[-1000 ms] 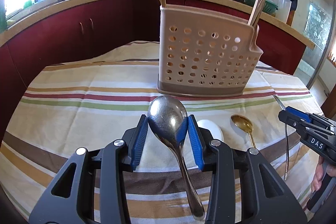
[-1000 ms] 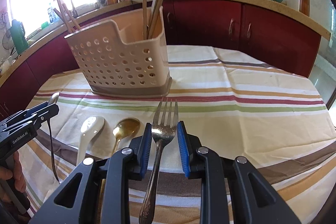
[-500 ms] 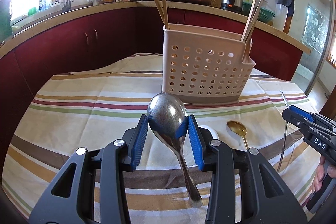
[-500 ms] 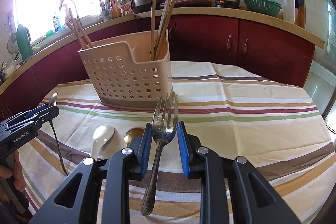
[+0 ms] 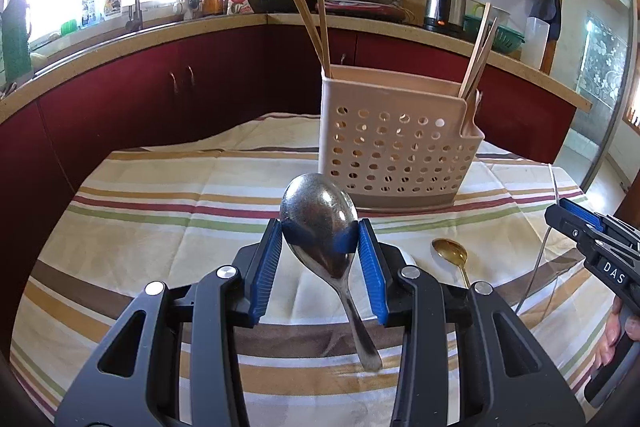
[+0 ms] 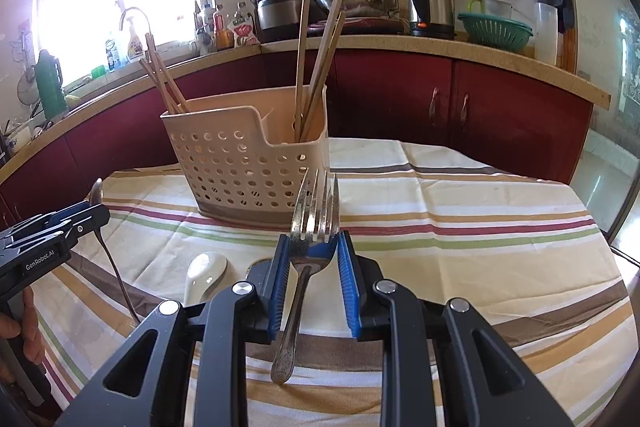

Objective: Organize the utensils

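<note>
**Two claws holding cutlery above a striped worktop**

The worktop (image 5: pixel 160 211), covered by a striped cloth, fills the lower half of both views; red cabinets under a kitchen counter run across the upper half. The perforated beige utensil caddy (image 5: pixel 394 155) stands upright on the cloth, at centre right in the left wrist view and at centre left in the right wrist view (image 6: pixel 244 167). Wooden chopsticks (image 5: pixel 320 23) lean out of its compartments at both ends.

The left claw (image 5: pixel 320 241), bottom centre of its view, is pinching the steel spoon (image 5: pixel 318 223) across the bowl with its blue pads; the bowl points up towards the caddy and the handle hangs down and to the right, clear of the cloth. The right claw (image 6: pixel 314 257), bottom centre of its view, is pinching the fork (image 6: pixel 314 223) at the base of the tines; the tines point up, overlapping the caddy's lower right corner in the picture, and the handle slopes down to the left.

On the cloth below the caddy lie a white ceramic spoon (image 6: pixel 204 273) and, to its right in the left wrist view, a gold spoon (image 5: pixel 450 253). The white spoon is largely hidden behind the left claw in the left wrist view; the gold spoon is hidden behind the right claw in the right wrist view.
</note>
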`<state>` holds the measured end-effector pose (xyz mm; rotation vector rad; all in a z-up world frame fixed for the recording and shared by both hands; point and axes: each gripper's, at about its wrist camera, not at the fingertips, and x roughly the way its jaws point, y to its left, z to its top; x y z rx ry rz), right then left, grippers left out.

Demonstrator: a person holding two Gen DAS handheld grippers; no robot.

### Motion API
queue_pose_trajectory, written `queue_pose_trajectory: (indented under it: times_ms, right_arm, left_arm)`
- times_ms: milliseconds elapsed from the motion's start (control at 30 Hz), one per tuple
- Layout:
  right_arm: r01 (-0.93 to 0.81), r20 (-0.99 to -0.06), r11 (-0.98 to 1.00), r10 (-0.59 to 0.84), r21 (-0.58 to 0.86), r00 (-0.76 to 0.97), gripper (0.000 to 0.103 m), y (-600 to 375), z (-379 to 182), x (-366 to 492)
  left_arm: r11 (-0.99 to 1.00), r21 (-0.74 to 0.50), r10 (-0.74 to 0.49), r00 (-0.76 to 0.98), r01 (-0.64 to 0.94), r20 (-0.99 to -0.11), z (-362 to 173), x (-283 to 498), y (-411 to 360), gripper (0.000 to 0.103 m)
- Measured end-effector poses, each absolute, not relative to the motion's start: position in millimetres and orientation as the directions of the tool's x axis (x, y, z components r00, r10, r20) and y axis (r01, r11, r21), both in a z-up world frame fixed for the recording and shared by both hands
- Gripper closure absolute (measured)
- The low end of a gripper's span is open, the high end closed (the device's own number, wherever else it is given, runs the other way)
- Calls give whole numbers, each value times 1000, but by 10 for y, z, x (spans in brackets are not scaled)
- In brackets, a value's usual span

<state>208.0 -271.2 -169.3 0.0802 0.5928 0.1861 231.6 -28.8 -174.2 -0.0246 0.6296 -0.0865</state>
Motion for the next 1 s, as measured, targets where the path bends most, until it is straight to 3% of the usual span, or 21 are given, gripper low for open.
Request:
queue_pose_trajectory:
  times_ms: [300, 333, 367, 400, 600, 1000]
  right_arm:
    - [-152, -527, 981, 195, 124, 827, 79, -2680, -1636, 2057]
    - [-153, -526, 980, 196, 124, 828, 79, -2678, -1626, 2055]
    - [-155, -523, 980, 197, 125, 829, 79, -2674, -1614, 2053]
    - [-156, -521, 980, 198, 124, 830, 79, -2671, -1606, 2047]
    - [-154, -523, 981, 195, 122, 830, 79, -2650, -1604, 2055]
    - [-160, -530, 980, 198, 117, 825, 79, -2637, -1634, 2156]
  left_arm:
    - [996, -54, -90, 814, 72, -574, -1701, 2295, -260, 67]
    - [996, -54, -91, 815, 73, -573, -1696, 2295, -254, 71]
    - [995, -56, -96, 815, 78, -571, -1687, 2293, -253, 83]
    - [995, -53, -97, 813, 81, -574, -1681, 2297, -254, 102]
    - [995, -66, -95, 806, 69, -584, -1707, 2330, -194, 102]
    - [991, -130, -110, 719, 28, -686, -2034, 2675, -106, 98]
